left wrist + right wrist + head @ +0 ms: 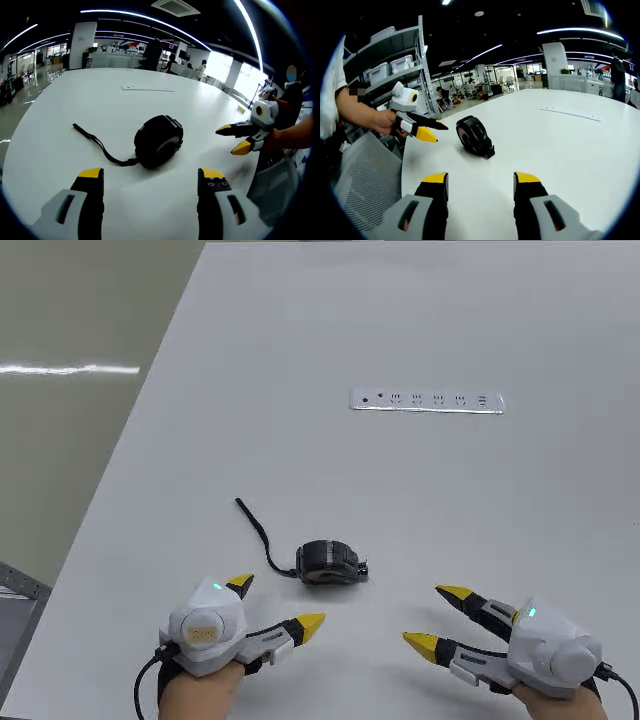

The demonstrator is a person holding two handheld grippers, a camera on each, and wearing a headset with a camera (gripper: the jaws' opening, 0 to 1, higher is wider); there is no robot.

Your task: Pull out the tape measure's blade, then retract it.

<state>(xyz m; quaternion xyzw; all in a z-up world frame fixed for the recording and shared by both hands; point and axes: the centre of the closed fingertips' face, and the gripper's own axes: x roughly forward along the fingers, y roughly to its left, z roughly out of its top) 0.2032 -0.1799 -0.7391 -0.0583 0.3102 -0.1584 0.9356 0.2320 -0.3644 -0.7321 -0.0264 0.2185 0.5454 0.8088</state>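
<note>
A black tape measure (pixel 328 562) lies on the white table (pixel 400 480), its black wrist strap (pixel 255 530) trailing to the upper left. The blade is wound in. My left gripper (pixel 280 605) is open, a short way below and left of the tape measure. My right gripper (pixel 437 618) is open too, below and right of it. In the left gripper view the tape measure (pixel 158 140) sits ahead between the yellow-tipped jaws, with the right gripper (pixel 235 138) at the right. In the right gripper view the tape measure (pixel 474 133) lies ahead and the left gripper (pixel 432 133) is at the left.
A white power strip (pixel 427 401) lies flat farther back on the table. The table's left edge (pixel 130 450) runs diagonally, with green floor beyond. Shelving with bins (pixel 395 65) and a mesh chair (pixel 360 175) stand beside the table.
</note>
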